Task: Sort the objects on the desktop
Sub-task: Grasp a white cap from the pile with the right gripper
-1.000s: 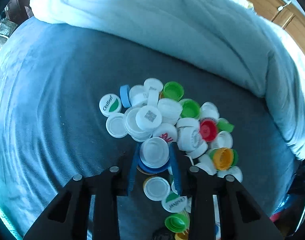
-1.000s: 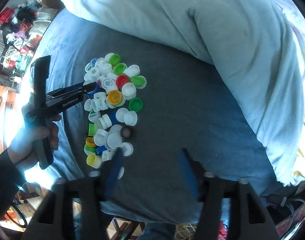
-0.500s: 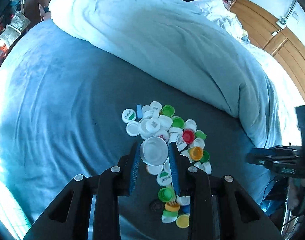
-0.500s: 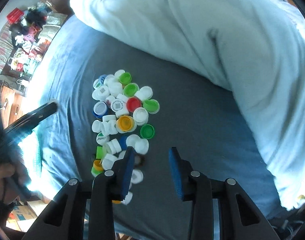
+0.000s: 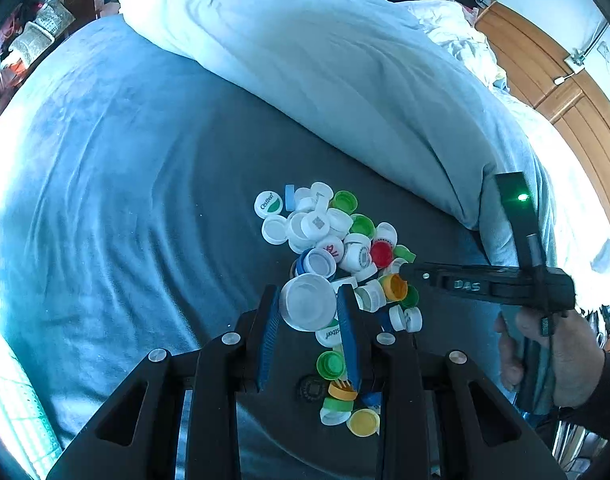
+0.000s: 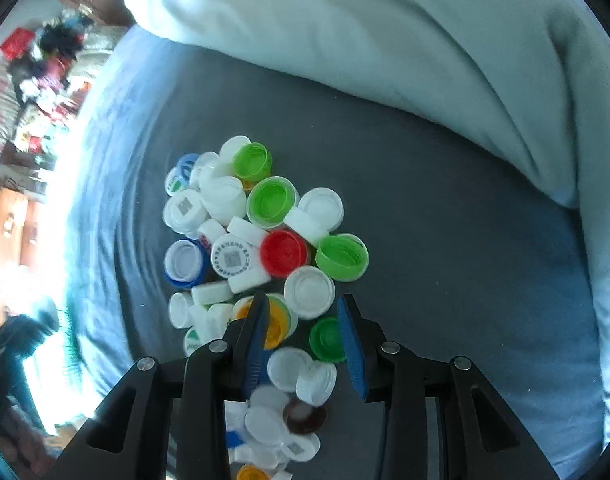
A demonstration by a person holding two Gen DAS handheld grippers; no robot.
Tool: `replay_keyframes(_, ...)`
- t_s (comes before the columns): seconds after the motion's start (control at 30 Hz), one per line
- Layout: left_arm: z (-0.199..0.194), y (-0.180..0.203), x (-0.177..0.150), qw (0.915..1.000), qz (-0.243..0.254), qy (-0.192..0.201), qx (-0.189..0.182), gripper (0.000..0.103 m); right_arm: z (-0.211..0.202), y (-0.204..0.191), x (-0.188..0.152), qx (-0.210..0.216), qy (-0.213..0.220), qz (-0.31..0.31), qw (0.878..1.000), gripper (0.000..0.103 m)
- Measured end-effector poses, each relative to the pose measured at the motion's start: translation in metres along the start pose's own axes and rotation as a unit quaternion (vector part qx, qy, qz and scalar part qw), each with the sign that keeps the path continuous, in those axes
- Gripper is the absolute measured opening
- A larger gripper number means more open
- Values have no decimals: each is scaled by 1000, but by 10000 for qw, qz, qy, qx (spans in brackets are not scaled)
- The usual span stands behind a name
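A pile of bottle caps [image 5: 337, 248], white, green, red, orange and blue, lies on a dark blue bedsheet [image 5: 125, 184]. My left gripper [image 5: 309, 300] is shut on a white cap [image 5: 307, 301] and holds it lifted above the pile. My right gripper [image 6: 301, 312] is open and low over the pile [image 6: 265, 232], its jaws around a white cap [image 6: 309, 291], with an orange cap [image 6: 275, 318] and a green cap [image 6: 325, 339] beside it. The right gripper also shows in the left wrist view [image 5: 481, 284], held by a hand.
A thick pale blue duvet [image 5: 345, 60] is rolled up behind the pile and also shows in the right wrist view [image 6: 425, 40]. A wooden wardrobe [image 5: 553, 80] stands at the far right. Room clutter [image 6: 37, 80] lies beyond the bed's left edge.
My left gripper lifted the white cap off the blue cap and rose away from the pile. My right gripper moved forward and down onto the pile.
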State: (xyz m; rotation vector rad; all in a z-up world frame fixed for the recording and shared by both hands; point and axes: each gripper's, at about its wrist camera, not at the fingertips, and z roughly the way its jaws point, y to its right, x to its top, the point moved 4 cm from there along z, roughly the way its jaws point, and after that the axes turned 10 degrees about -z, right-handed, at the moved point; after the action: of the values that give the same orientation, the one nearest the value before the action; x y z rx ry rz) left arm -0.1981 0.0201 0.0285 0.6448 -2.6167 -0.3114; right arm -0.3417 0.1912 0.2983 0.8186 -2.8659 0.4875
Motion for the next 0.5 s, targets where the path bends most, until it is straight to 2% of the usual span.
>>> replay_keyframes(0.07,1,0,2,10000,-7,8,-16,25,8,2,1,-176,-79,49,9998,39)
replay_keyframes(0.17,1,0,5,10000,-25,29,-43,25,17,1,1,-151,-182,134,9996,39)
replay_keyframes(0.27,1,1,7,9999,-27,47,-85,25,20,-4,1,-235,-223,34,9995,33)
replay_keyframes(0.5,-11,10,14,9998,3,89,-187,25,-13,-4,3,-100,58,162,9998,32)
